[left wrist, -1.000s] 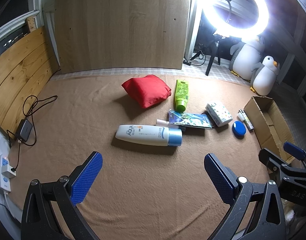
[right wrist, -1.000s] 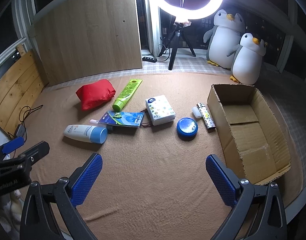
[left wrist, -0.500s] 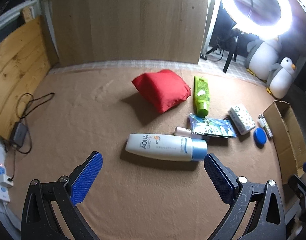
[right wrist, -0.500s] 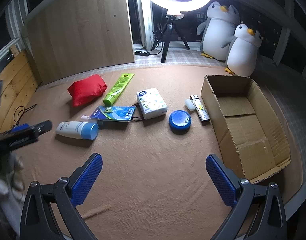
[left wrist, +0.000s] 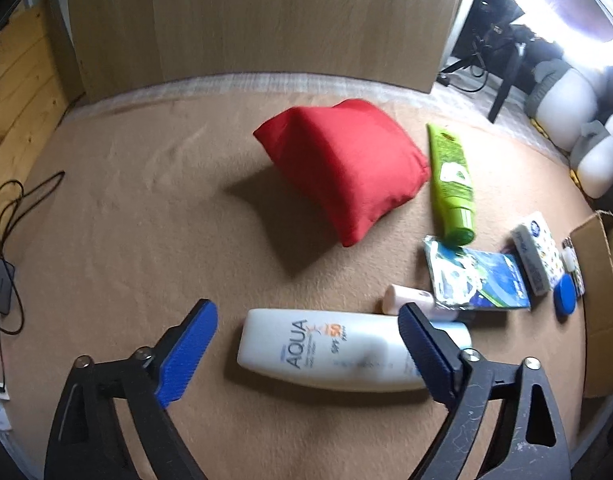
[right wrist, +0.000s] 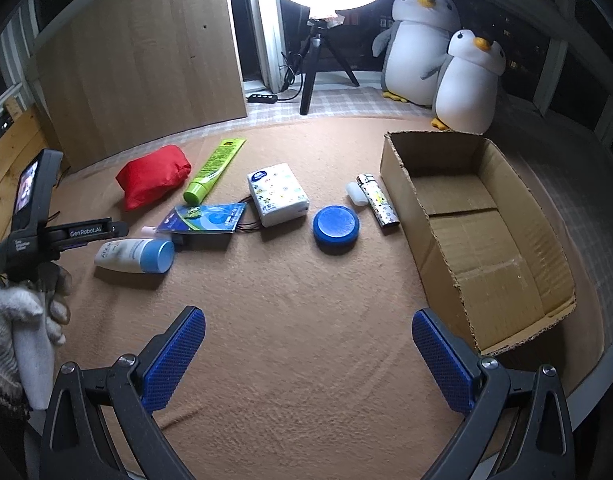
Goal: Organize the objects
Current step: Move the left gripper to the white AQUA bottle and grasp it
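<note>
Left wrist view: the left gripper hangs spread wide just above the white AQUA bottle, which lies on the brown blanket with its long axis running across the gap, cap to the right. Judged from this, the fingers would meet the bottle end to end unless the wrist turns.

Right wrist view: the right gripper is released and empty, well apart from the bottle; the cardboard box lies to its right, so the left gripper is far nearer.

Ahead of the left tool, a white glossy plastic sunscreen bottle is lying on the matt, fuzzy tan cloth mat; beyond, a smooth red fabric pouch is sitting.
</note>
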Available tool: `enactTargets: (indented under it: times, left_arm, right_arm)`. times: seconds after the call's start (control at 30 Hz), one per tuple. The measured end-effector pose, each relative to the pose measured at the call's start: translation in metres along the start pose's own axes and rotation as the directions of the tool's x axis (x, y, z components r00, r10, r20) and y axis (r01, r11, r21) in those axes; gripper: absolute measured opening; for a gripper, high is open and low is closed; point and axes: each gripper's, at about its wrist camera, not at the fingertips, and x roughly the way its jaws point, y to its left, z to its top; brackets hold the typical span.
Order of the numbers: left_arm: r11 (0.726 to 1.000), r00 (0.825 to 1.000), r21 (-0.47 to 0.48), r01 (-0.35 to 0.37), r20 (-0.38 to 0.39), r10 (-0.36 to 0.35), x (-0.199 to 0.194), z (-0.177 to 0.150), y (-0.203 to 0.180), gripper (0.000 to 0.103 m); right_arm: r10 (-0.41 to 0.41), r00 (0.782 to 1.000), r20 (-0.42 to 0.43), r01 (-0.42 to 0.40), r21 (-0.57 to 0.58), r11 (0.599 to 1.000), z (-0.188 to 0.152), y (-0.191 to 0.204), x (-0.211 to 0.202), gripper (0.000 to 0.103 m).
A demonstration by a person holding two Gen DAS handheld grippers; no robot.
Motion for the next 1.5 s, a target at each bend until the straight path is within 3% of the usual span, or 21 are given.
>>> enactTargets:
  times: [0.17, 0.27, 0.73, 0.9, 1.03, 1.2, 1.27, 1.37, 1.5]
  left_arm:
    - [1.000, 0.999, -0.017, 0.011, -0.038, -0.012, 0.017, 0.005, 0.008, 0.078]
    - [0.997, 0.997, -0.046, 0.054, -0.061, -0.057, 0.024, 0.003, 0.015, 0.073]
    - [0.990, 0.987, -0.052, 0.129, -0.091, -0.134, 0.016, -0.049, 0.009, 0.071]
    - [0.992, 0.989, 0.010, 0.126, -0.084, -0.124, 0.002, -0.076, -0.012, 0.071]
    - [0.982, 0.979, -0.002, 0.186, -0.082, -0.186, -0.011, -0.083, -0.016, 0.072]
    - [0.960, 0.959, 0.018, 0.278, -0.068, -0.276, -0.032, -0.098, -0.023, 0.079]
    - [0.953, 0.951, 0.021, 0.303, -0.078, -0.300, -0.032, -0.101, -0.029, 0.079]
    - [0.939, 0.934, 0.001, 0.343, -0.104, -0.341, -0.024, -0.107, -0.038, 0.079]
    - [0.923, 0.916, -0.020, 0.385, -0.112, -0.384, -0.025, -0.107, -0.038, 0.078]
  right_arm:
    - [-0.003, 1.000, -0.006, 0.003, 0.008, 1.000, -0.001, -0.004, 0.002, 0.102]
    - [-0.003, 1.000, -0.010, 0.003, 0.008, 1.000, -0.001, -0.004, 0.002, 0.102]
    - [0.042, 0.999, -0.027, -0.042, -0.001, 0.999, -0.005, 0.002, 0.011, 0.102]
    - [0.083, 0.996, -0.045, -0.084, -0.003, 0.996, -0.006, 0.005, 0.021, 0.102]
    - [0.135, 0.989, -0.060, -0.135, 0.002, 0.991, -0.002, 0.007, 0.032, 0.102]
    - [0.237, 0.964, -0.123, -0.241, -0.015, 0.971, 0.010, 0.017, 0.056, 0.096]
    - [0.282, 0.944, -0.169, -0.287, -0.009, 0.958, 0.014, 0.023, 0.071, 0.087]
    - [0.346, 0.904, -0.252, -0.363, -0.021, 0.932, 0.018, 0.038, 0.094, 0.084]
    - [0.378, 0.869, -0.318, -0.414, -0.051, 0.909, 0.017, 0.060, 0.113, 0.079]
